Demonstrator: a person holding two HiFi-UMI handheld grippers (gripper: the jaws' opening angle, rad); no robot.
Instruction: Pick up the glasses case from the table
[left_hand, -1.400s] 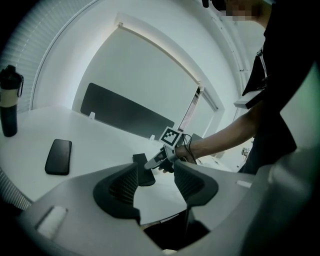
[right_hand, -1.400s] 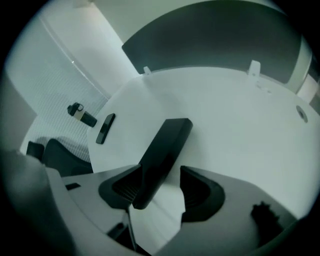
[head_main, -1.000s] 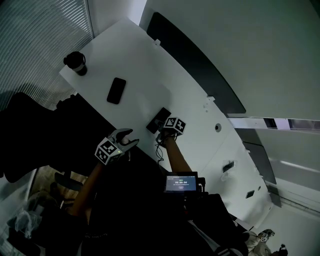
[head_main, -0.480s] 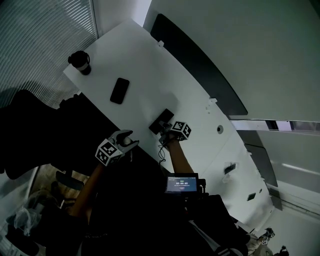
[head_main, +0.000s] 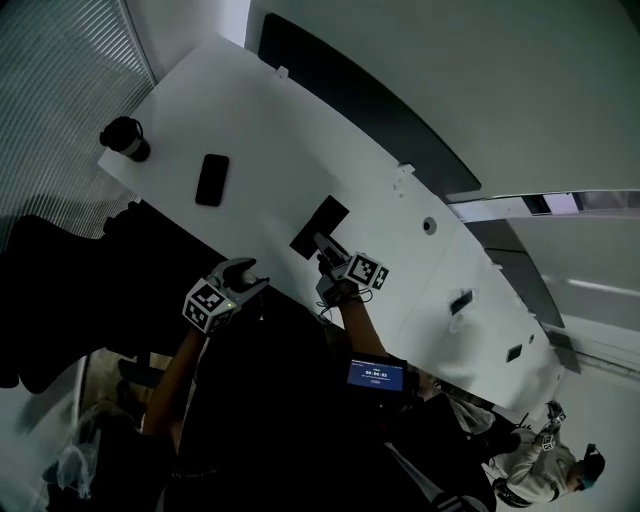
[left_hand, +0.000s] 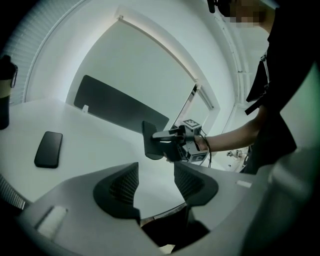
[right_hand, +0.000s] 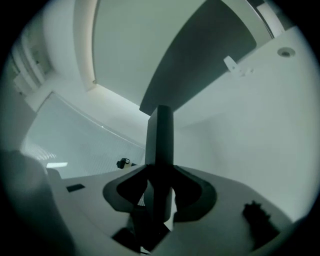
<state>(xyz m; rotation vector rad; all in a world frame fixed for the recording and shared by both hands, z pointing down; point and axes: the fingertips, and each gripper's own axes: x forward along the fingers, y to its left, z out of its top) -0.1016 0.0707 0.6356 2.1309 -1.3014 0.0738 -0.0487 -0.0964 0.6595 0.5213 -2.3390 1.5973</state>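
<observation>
The dark glasses case (right_hand: 160, 145) is clamped edge-on between the jaws of the right hand-held gripper (right_hand: 159, 192), which are closed tight on its lower end. From the left gripper view, the case appears to be held just above the white bench (head_main: 270, 140), near its front edge. The left hand-held gripper (left_hand: 156, 182) is held beside it with its jaws apart and nothing between them. A black phone (head_main: 211, 180) is seen lying flat further along the bench, and a dark cup (head_main: 125, 138) is stood at the far corner.
</observation>
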